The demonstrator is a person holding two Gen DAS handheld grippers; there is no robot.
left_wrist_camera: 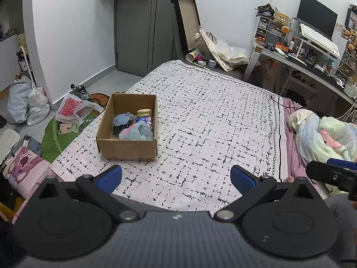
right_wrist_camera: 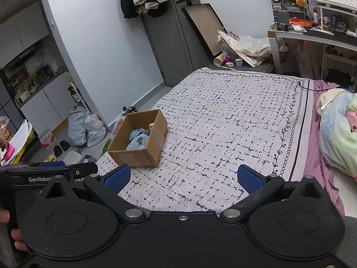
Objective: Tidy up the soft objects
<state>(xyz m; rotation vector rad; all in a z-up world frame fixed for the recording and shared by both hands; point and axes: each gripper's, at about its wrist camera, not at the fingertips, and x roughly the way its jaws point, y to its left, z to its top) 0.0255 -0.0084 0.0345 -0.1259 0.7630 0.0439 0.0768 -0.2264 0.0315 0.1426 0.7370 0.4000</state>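
Note:
A brown cardboard box [left_wrist_camera: 127, 148] [right_wrist_camera: 136, 156] stands on the white, black-patterned bedspread [left_wrist_camera: 212, 116] [right_wrist_camera: 234, 116], near its left edge. Inside lie several soft items: a fluffy blue cloth [left_wrist_camera: 137, 132] [right_wrist_camera: 138, 144], a blue denim piece [left_wrist_camera: 122, 118], a burger-shaped plush [left_wrist_camera: 144, 112] and a purple packet [left_wrist_camera: 144, 119]. My left gripper [left_wrist_camera: 176, 177] is open with nothing between its blue pads, hovering just short of the box. My right gripper [right_wrist_camera: 184, 176] is open too, empty, to the right of the box. The left gripper's body also shows in the right wrist view at the left edge.
A bundled pastel blanket [left_wrist_camera: 323, 134] [right_wrist_camera: 337, 134] lies on the pink sheet at the right. Plastic bags [left_wrist_camera: 26, 105] [right_wrist_camera: 87, 129] and a mat sit on the floor left of the bed. A cluttered desk [left_wrist_camera: 312, 53] stands at the back right, a grey door [left_wrist_camera: 142, 26] behind.

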